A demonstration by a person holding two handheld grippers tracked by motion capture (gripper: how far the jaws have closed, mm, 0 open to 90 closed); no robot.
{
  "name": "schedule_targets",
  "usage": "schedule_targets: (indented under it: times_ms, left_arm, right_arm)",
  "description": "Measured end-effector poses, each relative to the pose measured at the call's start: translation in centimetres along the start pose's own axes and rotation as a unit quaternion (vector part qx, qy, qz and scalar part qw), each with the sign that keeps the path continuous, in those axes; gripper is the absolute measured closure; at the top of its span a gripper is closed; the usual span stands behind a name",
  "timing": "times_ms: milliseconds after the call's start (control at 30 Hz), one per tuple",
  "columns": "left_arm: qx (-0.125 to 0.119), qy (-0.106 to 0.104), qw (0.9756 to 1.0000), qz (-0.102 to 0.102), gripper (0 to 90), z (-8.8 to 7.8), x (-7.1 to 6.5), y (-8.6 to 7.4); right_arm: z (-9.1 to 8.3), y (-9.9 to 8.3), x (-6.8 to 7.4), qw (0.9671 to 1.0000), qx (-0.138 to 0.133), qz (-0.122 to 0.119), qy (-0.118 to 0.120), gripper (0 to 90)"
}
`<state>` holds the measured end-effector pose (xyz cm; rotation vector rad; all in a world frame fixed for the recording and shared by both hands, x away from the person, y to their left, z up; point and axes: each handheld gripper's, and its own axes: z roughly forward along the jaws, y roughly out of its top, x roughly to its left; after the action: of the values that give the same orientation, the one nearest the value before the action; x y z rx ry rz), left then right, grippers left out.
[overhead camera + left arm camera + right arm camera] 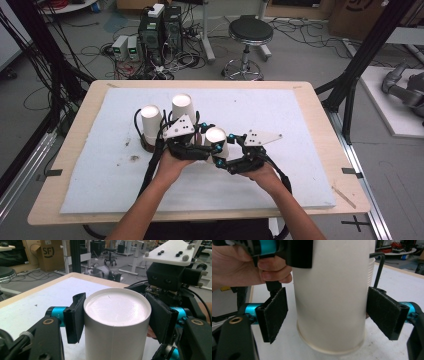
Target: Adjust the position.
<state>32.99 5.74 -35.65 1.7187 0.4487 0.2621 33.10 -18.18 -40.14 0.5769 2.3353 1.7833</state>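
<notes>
Upside-down white paper cup (216,140) stands near the middle of the surface (300,115), long axis vertical, base up, rim down on the white mat. Left tool (113,315) is clamped on its upper part: both pads press the wall just under the closed base, narrow gap set by the cup's width. Right tool (329,317) comes in from the opposite side and lower, pads (273,315) standing off the wall on both sides, so it is open and holds nothing, with the cup's lower body and rim straight ahead between its jaws. Left hand (242,265) sits just above and beside the right tool's near pad.

Key relation: cup is dead centre between the right tool's pads, axis crossing the closing line at right angles; closing would likely catch the wider rim end. Left tool is the one already on it.

Two more inverted cups (150,120) (182,107) stand just beyond, toward the far left corner, apart from the held one.
</notes>
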Motion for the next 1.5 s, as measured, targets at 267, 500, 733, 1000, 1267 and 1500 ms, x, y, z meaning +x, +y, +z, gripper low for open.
schedule_targets:
  times_ms: [267,500,733,1000,1267,1500]
  left_arm:
    - [-0.009,-0.017,0.9998,-0.005,36.2,0.1,-0.1,0.1]
    - [0.011,-0.028,0.9995,-0.007,35.5,0.1,0.0,-0.2]
    - [0.063,-0.023,0.9975,0.023,21.9,0.4,0.1,0.1]
    - [0.077,-0.077,0.9935,0.034,34.4,0.6,0.2,0.5]
    - [0.001,-0.092,0.9957,-0.015,36.0,-0.2,0.9,0.6]
    - [-0.017,-0.102,0.9943,-0.028,36.0,-0.4,0.9,0.2]
  right_arm:
    - [0.3,-0.1,-0.3,0.9999,0.004,-0.012,0.008,26.7]
    - [-0.1,0.1,-0.3,0.9976,0.035,-0.060,-0.005,34.3]
    - [-0.3,0.6,-0.2,0.9935,0.072,-0.088,-0.004,35.1]
    - [-0.3,0.5,-0.2,0.9930,0.073,-0.088,0.030,34.2]
    - [-0.8,0.6,0.1,0.9985,0.018,-0.048,0.018,16.8]
    - [-1.0,0.4,-0.1,0.9981,0.000,-0.056,0.026,27.5]
